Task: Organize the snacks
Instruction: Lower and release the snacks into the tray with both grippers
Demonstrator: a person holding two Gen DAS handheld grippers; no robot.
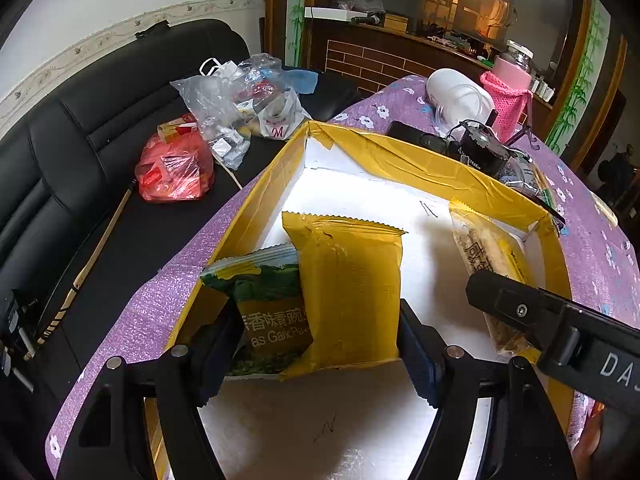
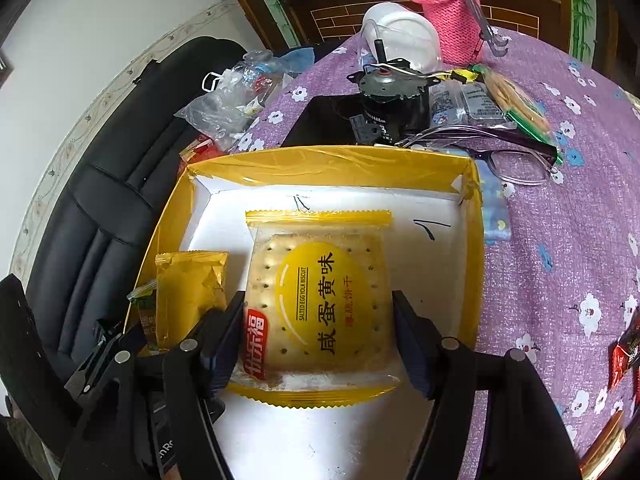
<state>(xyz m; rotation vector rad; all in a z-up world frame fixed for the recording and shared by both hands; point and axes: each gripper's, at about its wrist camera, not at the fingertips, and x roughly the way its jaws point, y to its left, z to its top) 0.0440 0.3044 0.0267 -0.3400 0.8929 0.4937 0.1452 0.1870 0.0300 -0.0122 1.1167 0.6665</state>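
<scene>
A shallow box [image 1: 400, 156] with yellow taped walls [image 2: 332, 160] and a white floor sits on the table. My left gripper [image 1: 318, 312] is shut on two packets side by side: a plain yellow packet [image 1: 348, 288] and a green pea packet [image 1: 264, 304], both low in the box's left part. My right gripper [image 2: 318, 300] is shut on a salted egg yolk biscuit packet [image 2: 320, 300], its pads [image 2: 224, 340] pressing both sides, over the box floor. In the left wrist view that biscuit packet [image 1: 488, 252] shows behind the right gripper's finger [image 1: 520, 308]. The left gripper [image 2: 116, 340] appears dark at lower left.
A purple flowered cloth [image 2: 540, 260] covers the table. Behind the box lie glasses [image 2: 520, 160], a black motor [image 2: 392, 96], a white jar [image 2: 400, 36] and a pink knitted bottle [image 2: 452, 20]. Red snack packets [image 2: 624, 356] lie at right. A black sofa [image 1: 80, 160] holds plastic bags [image 1: 176, 168].
</scene>
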